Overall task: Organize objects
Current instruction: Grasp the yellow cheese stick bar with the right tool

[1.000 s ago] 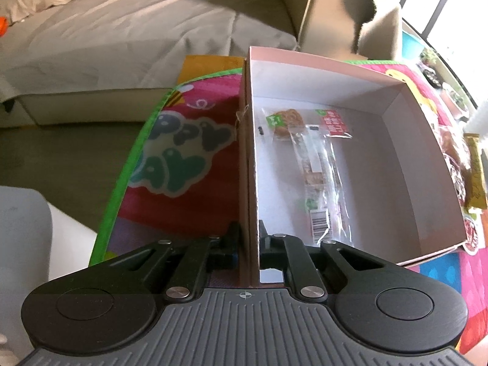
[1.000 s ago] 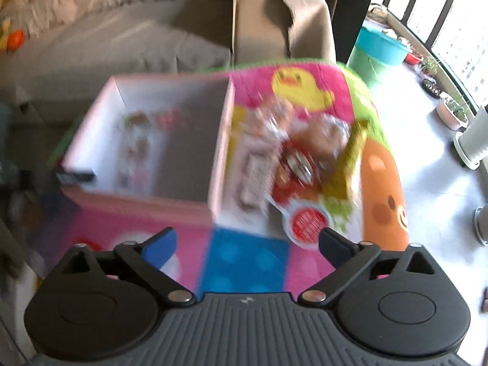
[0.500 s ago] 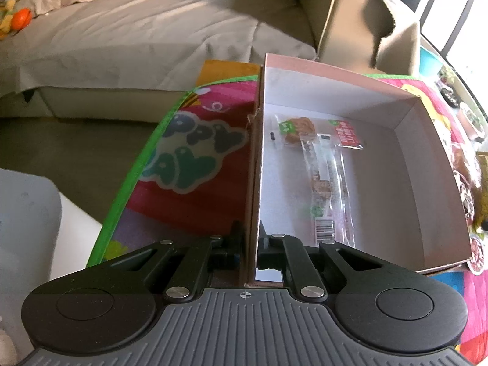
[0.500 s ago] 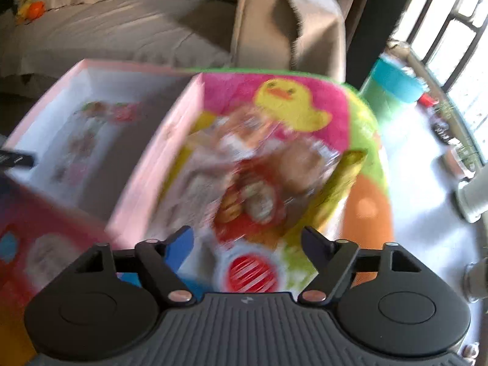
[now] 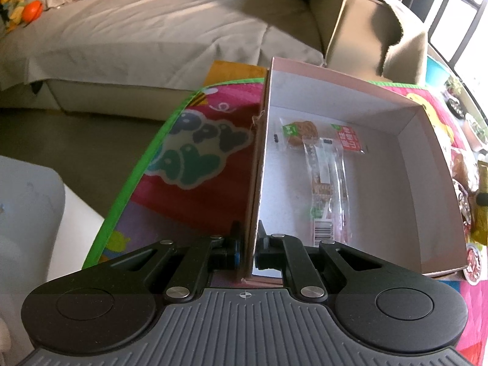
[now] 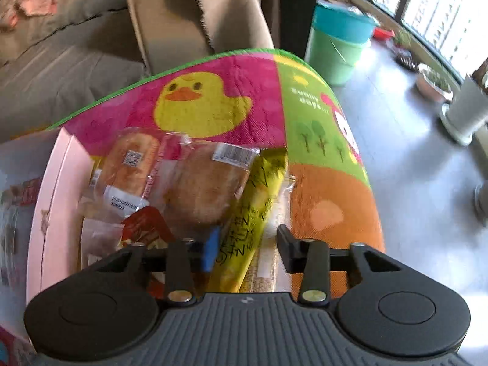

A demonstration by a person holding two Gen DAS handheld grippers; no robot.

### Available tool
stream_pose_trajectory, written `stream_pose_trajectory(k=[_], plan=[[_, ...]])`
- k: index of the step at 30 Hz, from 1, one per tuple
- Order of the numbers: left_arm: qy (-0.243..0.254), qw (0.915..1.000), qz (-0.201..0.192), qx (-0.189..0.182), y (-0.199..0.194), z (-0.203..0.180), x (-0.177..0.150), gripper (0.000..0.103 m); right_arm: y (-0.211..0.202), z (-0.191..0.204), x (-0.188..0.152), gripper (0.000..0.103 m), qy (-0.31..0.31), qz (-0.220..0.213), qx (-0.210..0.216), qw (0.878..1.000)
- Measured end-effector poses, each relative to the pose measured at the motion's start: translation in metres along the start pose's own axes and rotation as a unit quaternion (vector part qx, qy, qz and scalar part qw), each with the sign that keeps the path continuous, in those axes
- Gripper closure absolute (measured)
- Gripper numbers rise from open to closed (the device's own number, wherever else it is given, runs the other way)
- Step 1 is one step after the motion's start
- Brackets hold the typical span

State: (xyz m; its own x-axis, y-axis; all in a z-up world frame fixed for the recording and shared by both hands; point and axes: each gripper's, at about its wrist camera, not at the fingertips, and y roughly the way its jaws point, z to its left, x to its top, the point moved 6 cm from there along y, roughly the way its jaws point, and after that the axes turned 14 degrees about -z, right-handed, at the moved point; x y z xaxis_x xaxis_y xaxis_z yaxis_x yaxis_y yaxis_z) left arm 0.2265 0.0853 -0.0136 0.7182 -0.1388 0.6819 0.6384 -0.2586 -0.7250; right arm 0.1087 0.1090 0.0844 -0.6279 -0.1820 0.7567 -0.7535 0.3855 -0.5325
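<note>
An open pink box (image 5: 350, 82) sits on a colourful play mat (image 5: 195, 158) and holds a few clear snack packets (image 5: 326, 180). My left gripper (image 5: 248, 238) is shut on the box's near left wall, one finger on each side of it. In the right wrist view a pile of snacks lies beside the box (image 6: 52, 189): two wrapped breads (image 6: 204, 189), a red packet (image 6: 143, 228) and a long yellow packet (image 6: 256, 201). My right gripper (image 6: 247, 238) is over the pile with its jaws closing. The yellow packet lies between them, and a gap still shows at the right finger.
A grey sofa (image 5: 152, 30) runs behind the mat, its armrest (image 6: 183, 18) near the pile. A green bucket with a blue rim (image 6: 335, 48) and plant pots (image 6: 463, 113) stand on the floor to the right. A white object (image 5: 27, 213) is at the left.
My right gripper has swung right, from facing the box to over the snack pile, and its jaws have narrowed around the yellow packet. The left gripper stays clamped on the box wall.
</note>
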Motion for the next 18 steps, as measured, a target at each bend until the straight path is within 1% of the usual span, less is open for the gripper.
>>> stream_pose_trajectory(k=[2,5,6,7,8,13,14,16,18], plan=[[0.004,1.0,0.0,0.0,0.0,-0.001,0.0,0.093,-0.006,0.001,0.0,0.076,-0.009,-0.002,0.005,1.0],[0.012,0.9999,0.002,-0.005,0.0,-0.001,0.0,0.093,-0.022,-0.002,-0.003,0.081,0.001,0.004,0.013,1.0],[0.016,0.9998,0.003,-0.008,-0.001,-0.002,0.001,0.093,-0.028,-0.002,-0.006,0.085,0.004,0.005,0.015,1.0],[0.019,0.9998,0.004,-0.01,0.0,-0.002,0.001,0.093,-0.035,-0.003,-0.009,0.092,0.005,0.008,0.016,1.0],[0.024,0.9996,0.005,-0.012,0.0,-0.003,0.001,0.093,-0.042,-0.004,-0.012,0.094,0.007,0.01,0.017,1.0],[0.035,0.9992,0.01,-0.019,0.001,-0.004,0.002,0.093,-0.072,0.002,-0.034,0.093,0.016,0.031,0.034,0.999],[0.038,0.999,0.011,-0.022,0.001,-0.004,0.002,0.093,-0.076,0.003,-0.037,0.092,0.016,0.029,0.034,0.999],[0.043,0.9986,0.013,-0.028,0.002,-0.004,0.002,0.093,-0.079,0.005,-0.041,0.081,0.003,0.018,0.019,1.0],[0.047,0.9983,0.013,-0.033,0.003,-0.005,0.003,0.093,-0.075,0.008,-0.041,0.081,-0.016,0.003,0.006,1.0]])
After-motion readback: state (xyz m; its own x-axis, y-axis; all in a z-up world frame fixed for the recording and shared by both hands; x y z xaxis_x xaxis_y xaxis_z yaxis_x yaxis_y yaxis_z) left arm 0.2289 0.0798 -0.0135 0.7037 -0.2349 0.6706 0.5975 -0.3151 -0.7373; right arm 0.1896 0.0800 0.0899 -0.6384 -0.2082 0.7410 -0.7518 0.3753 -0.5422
